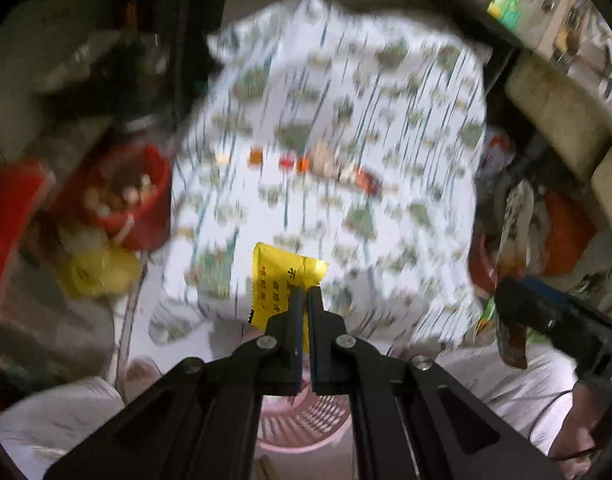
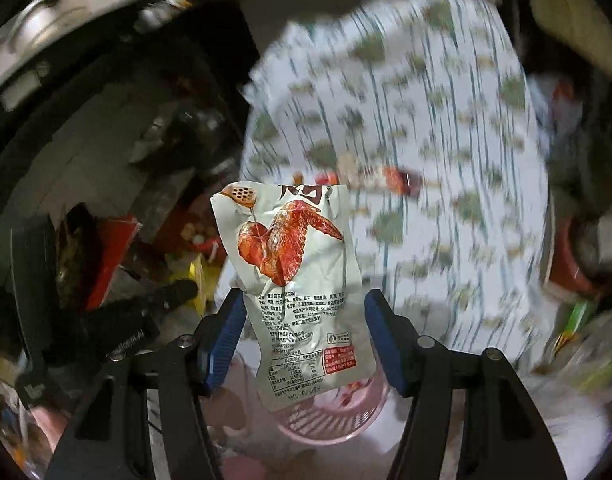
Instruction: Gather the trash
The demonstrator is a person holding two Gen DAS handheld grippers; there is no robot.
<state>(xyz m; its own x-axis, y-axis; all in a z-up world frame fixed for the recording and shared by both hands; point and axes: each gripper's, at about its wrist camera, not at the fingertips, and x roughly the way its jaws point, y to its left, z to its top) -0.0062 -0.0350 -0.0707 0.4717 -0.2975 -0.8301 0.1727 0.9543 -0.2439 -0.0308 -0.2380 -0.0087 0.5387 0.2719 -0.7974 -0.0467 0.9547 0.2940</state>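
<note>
Over the pink basket (image 2: 338, 420): your left gripper (image 1: 306, 300) is clamped on a yellow sachet (image 1: 282, 276); your right gripper (image 2: 302, 312) stands apart around a white wrapper (image 2: 302, 280), seemingly released. Neither is binned yet. Farther off, several scraps (image 1: 326, 164) lie on the tablecloth (image 1: 406, 100).

A: The cloth (image 1: 346, 120) is white with green tree shapes and blue streaks; the wrapper (image 1: 280, 280) is yellow with dark print.

B: The pouch (image 2: 302, 280) is pale, showing an orange-red wing. The basket (image 2: 330, 420) is pink.
</note>
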